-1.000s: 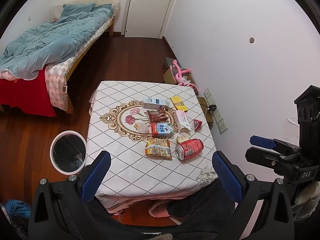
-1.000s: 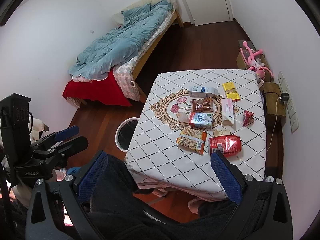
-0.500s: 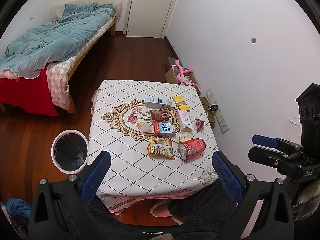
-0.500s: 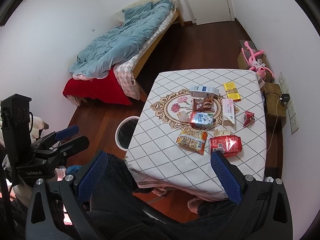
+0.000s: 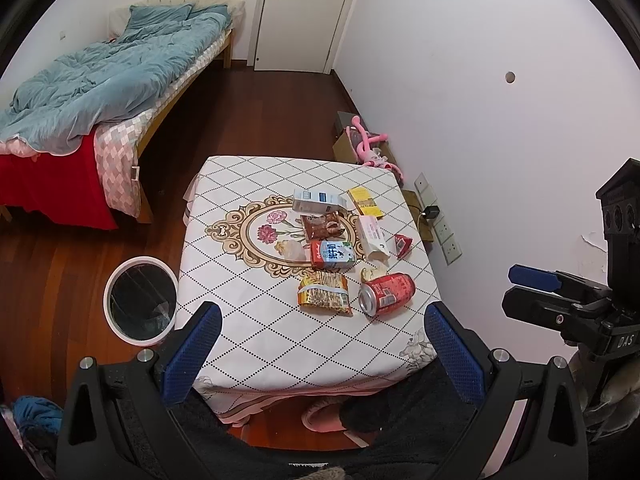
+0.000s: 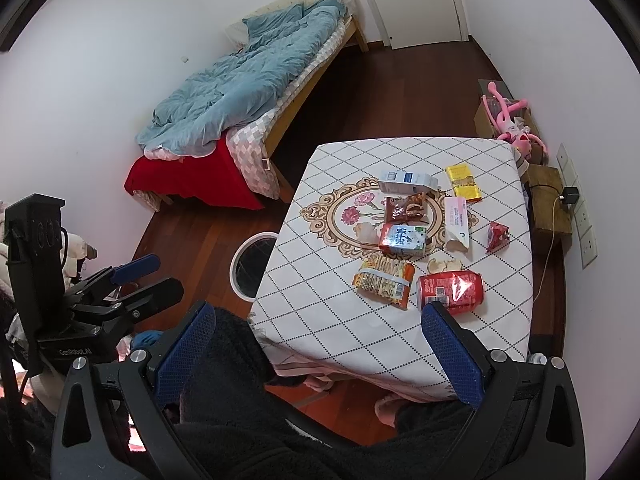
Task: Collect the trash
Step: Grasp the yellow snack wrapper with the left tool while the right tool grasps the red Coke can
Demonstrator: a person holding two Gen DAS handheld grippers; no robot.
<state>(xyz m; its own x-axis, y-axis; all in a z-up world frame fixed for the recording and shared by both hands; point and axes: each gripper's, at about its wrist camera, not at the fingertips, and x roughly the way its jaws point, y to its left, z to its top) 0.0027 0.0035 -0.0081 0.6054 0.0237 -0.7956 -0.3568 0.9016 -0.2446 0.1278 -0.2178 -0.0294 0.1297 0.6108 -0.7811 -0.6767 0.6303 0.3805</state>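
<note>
Several pieces of trash lie on a small table with a white diamond-pattern cloth (image 5: 248,320): a red can (image 5: 386,293) on its side, an orange snack packet (image 5: 325,293), a red-and-blue milk carton (image 5: 332,254), a brown wrapper (image 5: 322,226), a white-blue box (image 5: 318,201), a yellow packet (image 5: 365,201) and a pink-white box (image 5: 373,237). A round white bin (image 5: 140,300) stands on the floor left of the table. My left gripper (image 5: 320,354) hovers open above the table's near edge. My right gripper (image 6: 316,354) is open too, its right finger just before the can (image 6: 450,287).
A bed with a blue quilt (image 5: 100,76) and red sheet fills the left side. A white door (image 5: 300,12) is at the back. A pink toy (image 5: 366,146) and boxes sit by the right wall, with wall sockets (image 5: 440,220). A person's dark fleece lap (image 5: 400,424) is below.
Both grippers have drifted slightly; the table and trash shift a little in view. Nothing was grasped or moved.
</note>
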